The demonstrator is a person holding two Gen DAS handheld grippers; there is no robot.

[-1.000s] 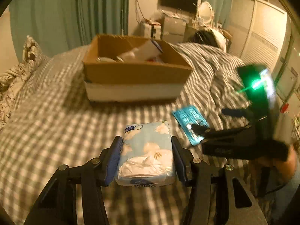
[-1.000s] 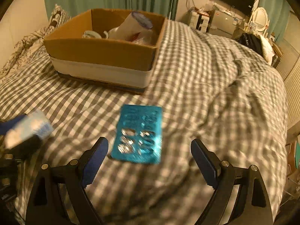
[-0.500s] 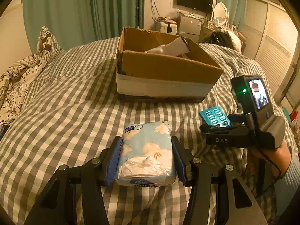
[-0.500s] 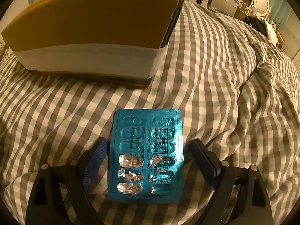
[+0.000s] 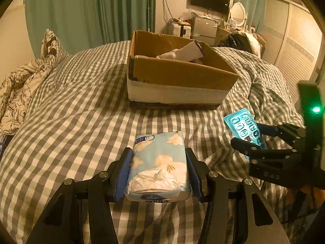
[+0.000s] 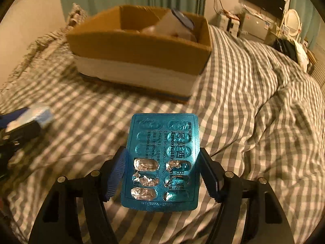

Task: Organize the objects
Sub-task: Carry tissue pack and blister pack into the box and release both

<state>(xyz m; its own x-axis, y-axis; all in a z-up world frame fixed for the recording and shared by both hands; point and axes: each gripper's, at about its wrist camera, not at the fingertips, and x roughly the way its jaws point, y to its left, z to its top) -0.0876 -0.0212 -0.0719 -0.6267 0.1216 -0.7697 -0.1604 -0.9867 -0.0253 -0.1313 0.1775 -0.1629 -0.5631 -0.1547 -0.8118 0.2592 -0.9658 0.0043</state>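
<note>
Several items in cardboard box (image 5: 178,77) partly hidden.

I cannot see most contents of the cardboard box (image 5: 178,75); its walls hide them. Left of it, the left gripper (image 6: 22,122) is blurred.

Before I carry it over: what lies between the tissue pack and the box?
Only bare checked bedspread between tissue pack and cardboard box, in the left wrist view.

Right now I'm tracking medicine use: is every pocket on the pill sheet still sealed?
No, several pockets at the near end of the pill sheet held by the right gripper show torn, crumpled foil.
</note>
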